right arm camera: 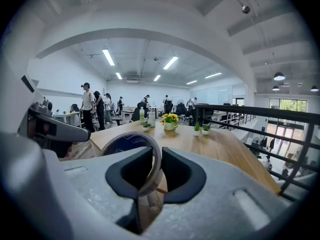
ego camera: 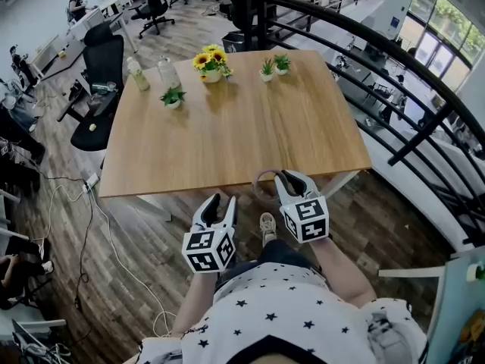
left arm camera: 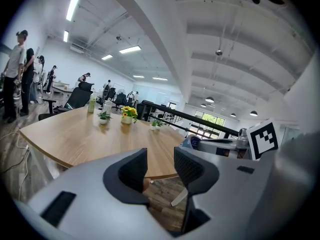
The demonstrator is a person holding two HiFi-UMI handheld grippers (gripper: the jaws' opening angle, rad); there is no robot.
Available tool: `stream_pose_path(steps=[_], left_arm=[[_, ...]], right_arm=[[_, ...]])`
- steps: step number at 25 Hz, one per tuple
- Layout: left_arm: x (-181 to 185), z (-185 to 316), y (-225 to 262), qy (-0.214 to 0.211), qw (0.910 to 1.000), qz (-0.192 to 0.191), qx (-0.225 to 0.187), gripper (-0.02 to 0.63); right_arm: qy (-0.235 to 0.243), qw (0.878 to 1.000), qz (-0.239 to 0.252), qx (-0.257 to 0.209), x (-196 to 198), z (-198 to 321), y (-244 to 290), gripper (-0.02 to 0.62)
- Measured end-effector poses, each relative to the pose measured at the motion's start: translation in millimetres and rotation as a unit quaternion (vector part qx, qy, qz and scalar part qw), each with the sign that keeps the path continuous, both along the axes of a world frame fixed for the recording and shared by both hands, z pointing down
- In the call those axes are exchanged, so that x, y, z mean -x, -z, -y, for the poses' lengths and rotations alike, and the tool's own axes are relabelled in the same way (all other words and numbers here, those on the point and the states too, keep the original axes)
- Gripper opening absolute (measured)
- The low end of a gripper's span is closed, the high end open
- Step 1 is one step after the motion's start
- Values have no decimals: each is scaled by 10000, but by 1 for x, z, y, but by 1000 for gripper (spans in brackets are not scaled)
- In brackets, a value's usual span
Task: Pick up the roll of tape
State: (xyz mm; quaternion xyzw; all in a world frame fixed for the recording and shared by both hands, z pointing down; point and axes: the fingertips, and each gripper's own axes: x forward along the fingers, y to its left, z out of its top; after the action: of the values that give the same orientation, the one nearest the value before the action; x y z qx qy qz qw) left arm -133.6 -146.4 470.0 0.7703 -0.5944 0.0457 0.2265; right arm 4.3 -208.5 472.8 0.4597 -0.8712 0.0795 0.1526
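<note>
Head view: both claws are hanging just off the near edge of the wooden counter (ego camera: 227,135). The right claw (ego camera: 290,178) is holding the roll of tape (ego camera: 256,182) in the air at that edge, and the left claw (ego camera: 221,203) is sitting beside it, while a sunflower pot (ego camera: 211,61) and small potted plants (ego camera: 273,67) are standing along the far side. Left gripper view: the jaws are standing spread, with only floor and the counter edge showing between them. Right gripper view: the jaws are pinching the roll's wall, one pad inside the ring and one outside, and the roll is standing on edge.
</note>
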Motion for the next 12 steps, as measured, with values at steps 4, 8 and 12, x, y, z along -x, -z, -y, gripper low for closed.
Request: stream_pose_path(steps=[4, 8, 12], left_arm=[[-1, -7, -1, 25, 10000, -15, -39, 166], [1, -11, 2, 70, 10000, -40, -47, 166], [2, -13, 4, 100, 9999, -57, -54, 166]], right_arm=[[51, 9999, -3, -109, 1, -13, 5, 64], [54, 9999, 45, -147, 2, -21, 11, 64], [44, 9998, 77, -158, 0, -24, 13, 64]])
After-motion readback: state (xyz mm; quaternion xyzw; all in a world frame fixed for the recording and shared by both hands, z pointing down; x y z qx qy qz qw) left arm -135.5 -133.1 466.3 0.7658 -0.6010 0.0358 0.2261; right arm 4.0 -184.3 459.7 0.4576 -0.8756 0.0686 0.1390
